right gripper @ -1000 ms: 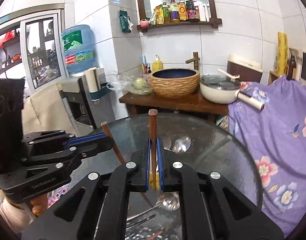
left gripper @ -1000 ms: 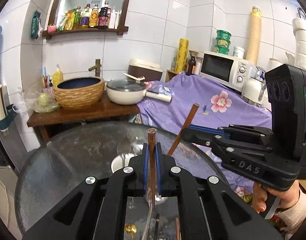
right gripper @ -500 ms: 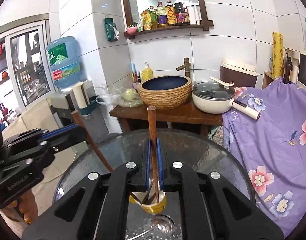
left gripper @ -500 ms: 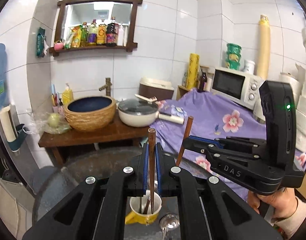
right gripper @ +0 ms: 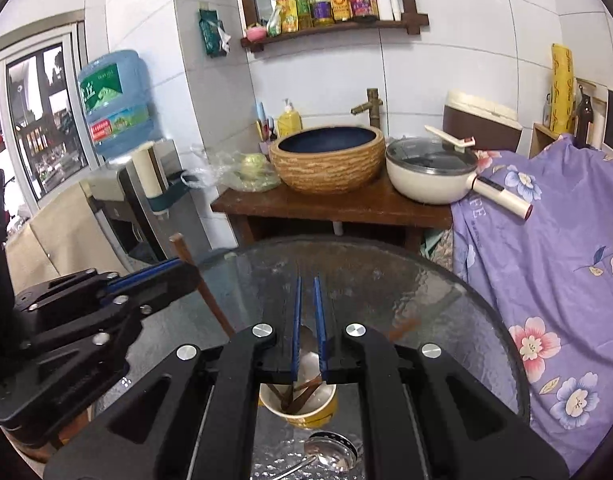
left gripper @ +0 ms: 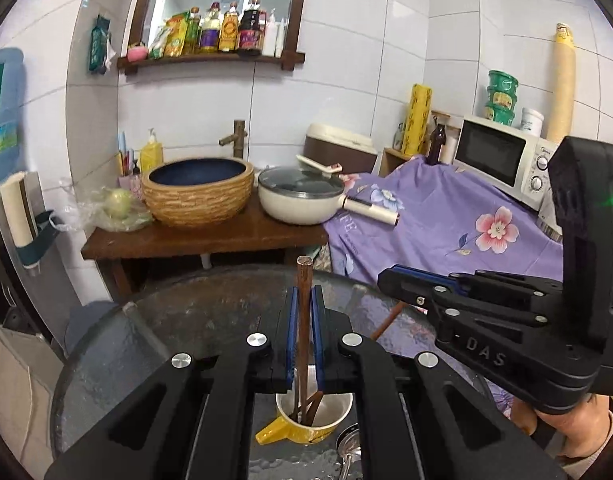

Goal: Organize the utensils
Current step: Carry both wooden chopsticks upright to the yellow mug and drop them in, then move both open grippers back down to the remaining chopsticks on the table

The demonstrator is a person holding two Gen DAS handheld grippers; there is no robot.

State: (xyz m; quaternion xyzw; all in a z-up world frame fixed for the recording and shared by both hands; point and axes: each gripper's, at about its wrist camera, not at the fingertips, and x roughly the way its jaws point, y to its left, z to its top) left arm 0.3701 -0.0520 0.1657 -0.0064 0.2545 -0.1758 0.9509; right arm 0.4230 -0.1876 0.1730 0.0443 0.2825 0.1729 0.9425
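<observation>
A yellow mug [left gripper: 312,420] with a white inside stands on the round glass table [left gripper: 166,344]; it also shows in the right wrist view [right gripper: 302,406] with brown chopsticks [right gripper: 300,394] in it. My left gripper [left gripper: 305,304] is shut on a brown chopstick [left gripper: 304,320] held upright, its lower end in the mug. My right gripper [right gripper: 308,312] is slightly open above the mug with nothing between its pads. A metal spoon [right gripper: 330,450] lies beside the mug. The right gripper body [left gripper: 506,320] is close at the right in the left view.
A wooden counter [left gripper: 202,240] behind the table carries a woven basin [left gripper: 198,190] and a white lidded pot [left gripper: 306,196]. A purple flowered cloth [left gripper: 446,220] covers furniture at right, with a microwave [left gripper: 502,160]. A water dispenser [right gripper: 118,104] stands at left.
Both grippers came down over the mug. My right gripper opened and its chopstick dropped into the mug. My left gripper still holds its chopstick, now lowered into the mug.
</observation>
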